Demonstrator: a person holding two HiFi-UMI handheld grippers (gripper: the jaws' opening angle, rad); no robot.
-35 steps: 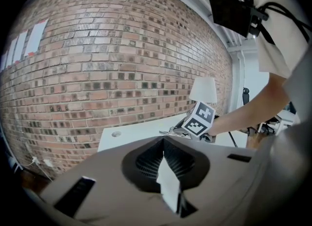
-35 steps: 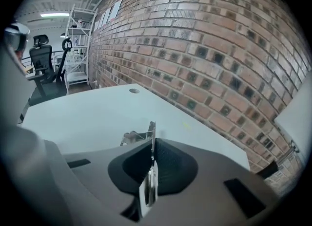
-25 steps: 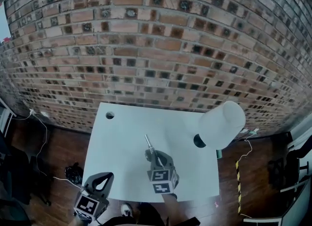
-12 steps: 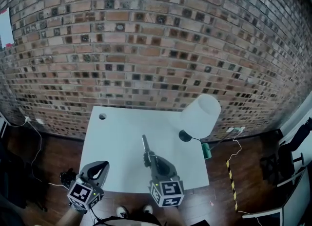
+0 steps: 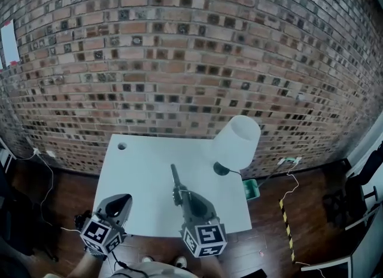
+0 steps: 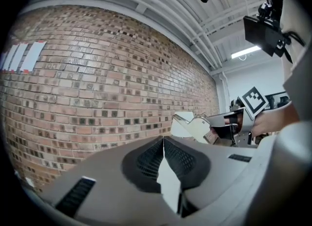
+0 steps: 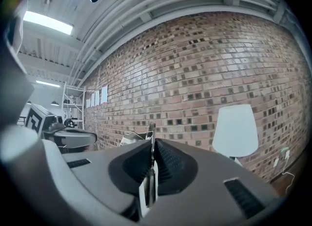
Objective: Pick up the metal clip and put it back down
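Observation:
The metal clip, a long thin silver strip, sticks out ahead of my right gripper, which is shut on its near end and holds it above the white table. In the right gripper view the clip stands as a thin edge pinched between the dark pads, pointing at the brick wall. My left gripper hovers at the table's near left corner; its tips meet with nothing between them. The right gripper appears at the right of the left gripper view.
A white lamp stands at the table's far right on a dark base. A round hole marks the far left corner. A brick wall rises behind. Cables and a green item lie on the wood floor.
Both grippers have risen and drawn back toward the table's near edge. The right one has moved more and still carries the clip. Neither gripper's jaws have changed.

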